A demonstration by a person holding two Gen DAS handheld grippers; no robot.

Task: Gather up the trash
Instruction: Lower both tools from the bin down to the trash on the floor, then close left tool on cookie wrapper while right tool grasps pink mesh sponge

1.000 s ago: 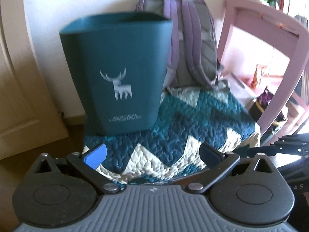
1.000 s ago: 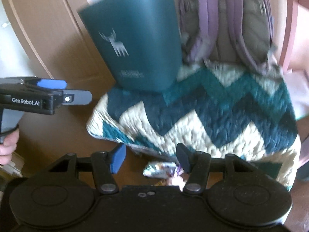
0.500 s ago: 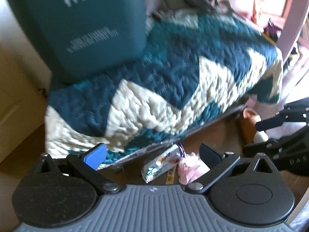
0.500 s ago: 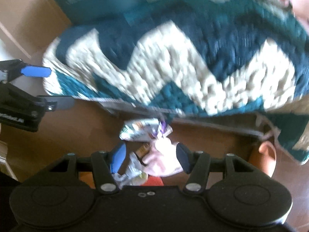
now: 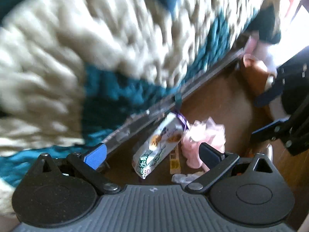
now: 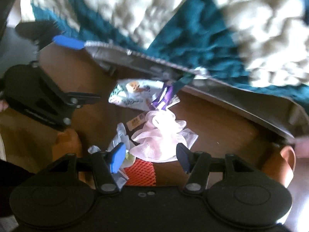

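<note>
White-and-green printed snack wrapper (image 5: pixel 158 145) lies on the brown wooden floor (image 5: pixel 216 104) just ahead of the left gripper (image 5: pixel 152 154), long axis pointing away; jaws wide apart, empty. From the right wrist, the crumpled pink plastic bag (image 6: pixel 158 135) sits between the right gripper (image 6: pixel 150 156)'s spread, empty fingers, nearer this hand.

Left tongs (image 5: pixel 152 155), right tongs (image 6: pixel 150 155): black linkages, silver screws, blue pad, dark pad.

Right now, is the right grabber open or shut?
Open. The right gripper has its two fingers wide apart with nothing between them, hovering over the pink plastic bag on the floor.
</note>
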